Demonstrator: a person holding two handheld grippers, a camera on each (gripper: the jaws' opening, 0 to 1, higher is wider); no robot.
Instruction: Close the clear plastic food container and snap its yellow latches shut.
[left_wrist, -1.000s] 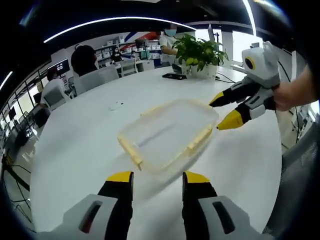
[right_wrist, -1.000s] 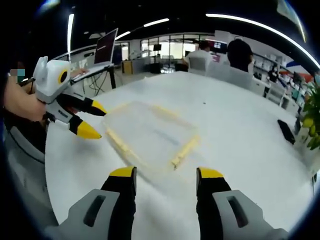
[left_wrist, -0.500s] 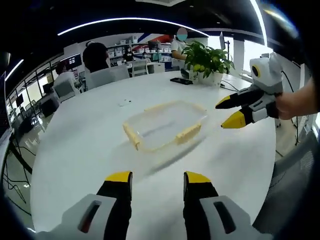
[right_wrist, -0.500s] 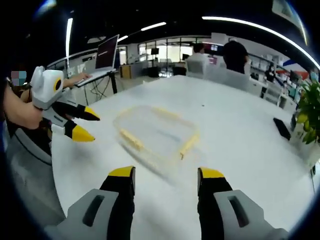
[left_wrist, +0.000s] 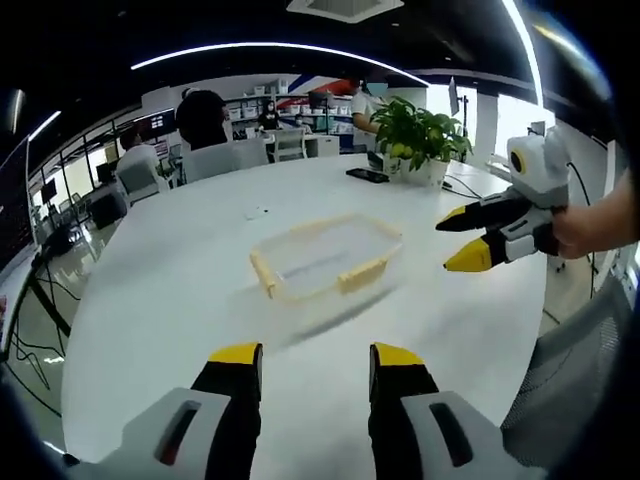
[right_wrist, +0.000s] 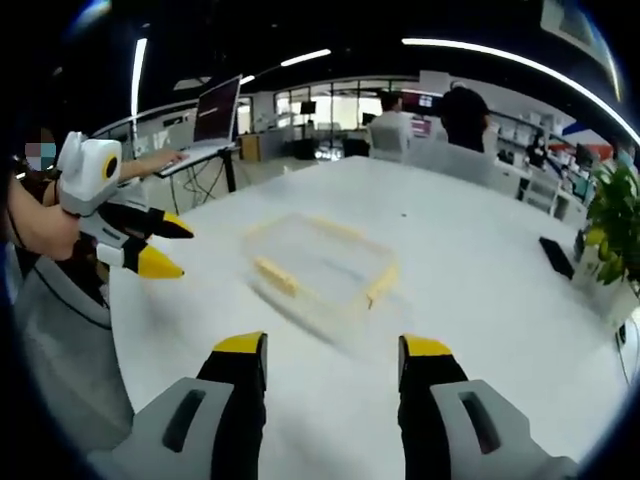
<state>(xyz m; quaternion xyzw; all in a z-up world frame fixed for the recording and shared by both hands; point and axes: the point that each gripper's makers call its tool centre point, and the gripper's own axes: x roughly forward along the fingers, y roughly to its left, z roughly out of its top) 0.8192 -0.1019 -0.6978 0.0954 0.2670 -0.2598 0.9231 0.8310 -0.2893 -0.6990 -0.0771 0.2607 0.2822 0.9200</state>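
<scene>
Container lay dead ahead, both grippers off it, jaws spread and empty.

In the left gripper view, the left gripper (left_wrist: 308, 362) sat at bottom centre, the clear container (left_wrist: 327, 256) lay on the white bench (left_wrist: 160, 300) at mid frame, long axis running lower left to upper right, a yellow latch (left_wrist: 362, 272) on its near side, and the right gripper (left_wrist: 470, 235) hung at right, apart from the corner. Neither looked clearly nearer; the lid seemed down, latches perhaps unsnapped.
</scene>
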